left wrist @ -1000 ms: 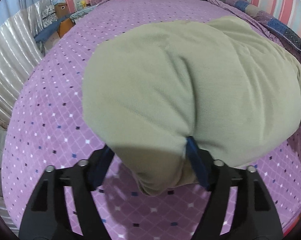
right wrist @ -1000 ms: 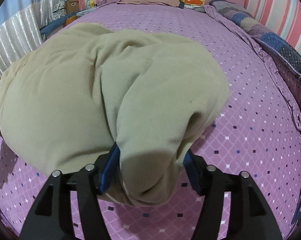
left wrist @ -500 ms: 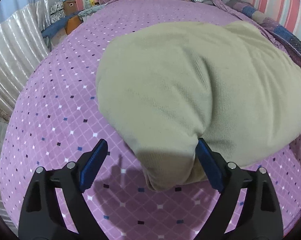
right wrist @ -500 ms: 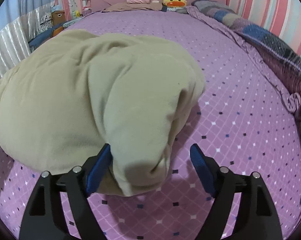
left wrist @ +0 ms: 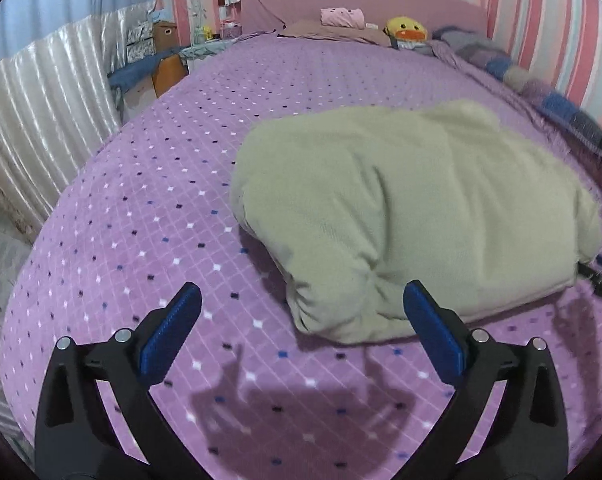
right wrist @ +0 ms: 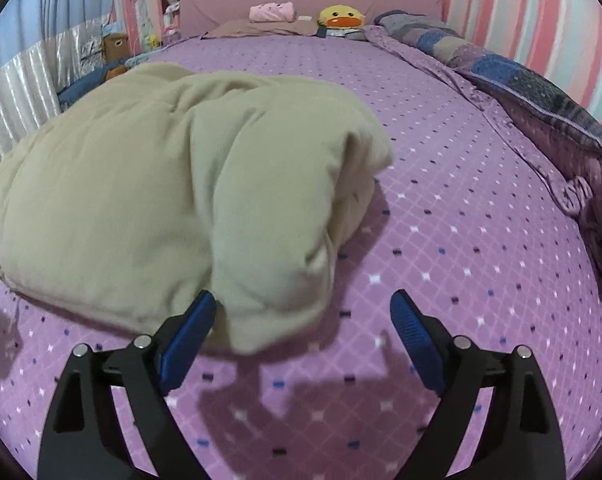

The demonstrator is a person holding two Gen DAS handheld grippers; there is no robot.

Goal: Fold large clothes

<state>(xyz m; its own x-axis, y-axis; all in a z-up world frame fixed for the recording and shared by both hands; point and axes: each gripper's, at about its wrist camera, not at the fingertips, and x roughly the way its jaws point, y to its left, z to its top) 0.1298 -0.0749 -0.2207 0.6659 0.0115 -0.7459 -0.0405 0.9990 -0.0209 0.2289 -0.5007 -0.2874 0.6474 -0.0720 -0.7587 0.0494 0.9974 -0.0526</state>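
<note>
A large pale green garment (left wrist: 413,216) lies in a thick folded heap on the purple patterned bed (left wrist: 141,216). My left gripper (left wrist: 301,292) hovers just in front of its near left corner. Its jaws are opening wide, and the blue pads (left wrist: 169,336) touch no cloth. In the right wrist view the same garment (right wrist: 161,184) fills the left half. My right gripper (right wrist: 303,298) stands at its near right corner with jaws opening. The cloth's corner droops between them, close to the left pad (right wrist: 189,332) but not pinched.
At the head of the bed are a brown pillow (right wrist: 261,28), a pink plush (right wrist: 271,12) and a yellow duck toy (right wrist: 341,18). A patchwork quilt (right wrist: 521,80) runs along the right side. A white pleated curtain (left wrist: 41,128) and boxes (left wrist: 163,36) stand left.
Both grippers have let go of the garment's near corners, spread their jaws and drawn back. The garment has dropped flat onto the bed.
</note>
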